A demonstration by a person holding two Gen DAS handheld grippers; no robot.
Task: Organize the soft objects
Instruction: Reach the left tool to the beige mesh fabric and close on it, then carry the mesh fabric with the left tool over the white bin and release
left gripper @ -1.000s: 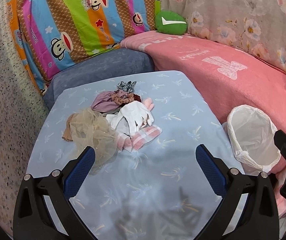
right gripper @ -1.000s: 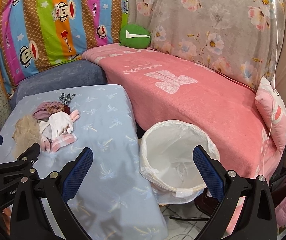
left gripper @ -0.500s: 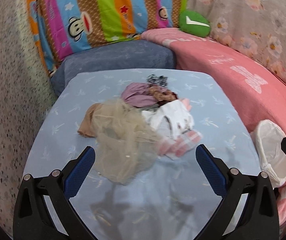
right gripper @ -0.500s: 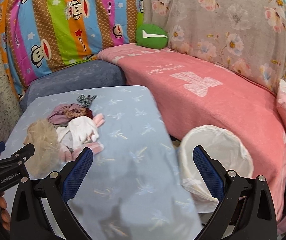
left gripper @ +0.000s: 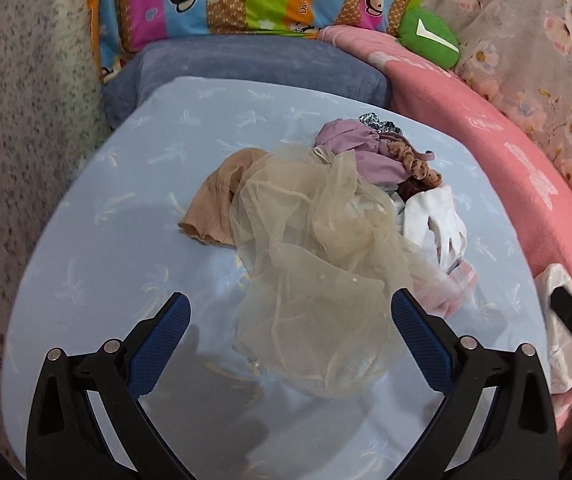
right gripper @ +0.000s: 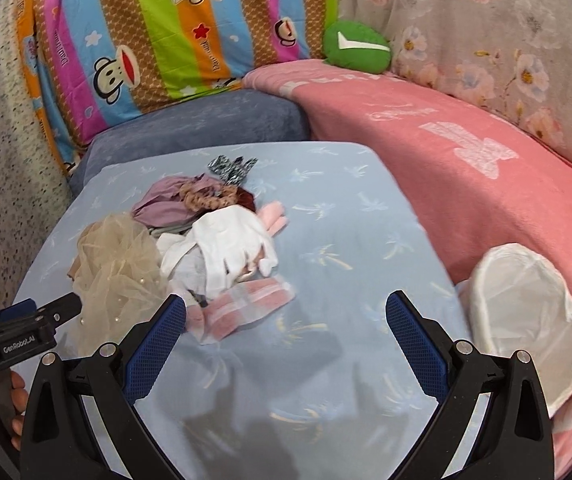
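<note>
The left gripper [left gripper: 290, 320] is held spread wide, the beige tulle [left gripper: 318, 264] lying between its fingers, apparently lined up for pinching; the right gripper [right gripper: 286, 320], likewise spread and empty, is kept beside the white bin [right gripper: 526, 312], presumably the drop point

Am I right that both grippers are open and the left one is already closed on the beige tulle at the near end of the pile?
Not quite: the left gripper is open too, jaws apart around the beige tulle, as the left wrist view shows. The right gripper is open.
</note>
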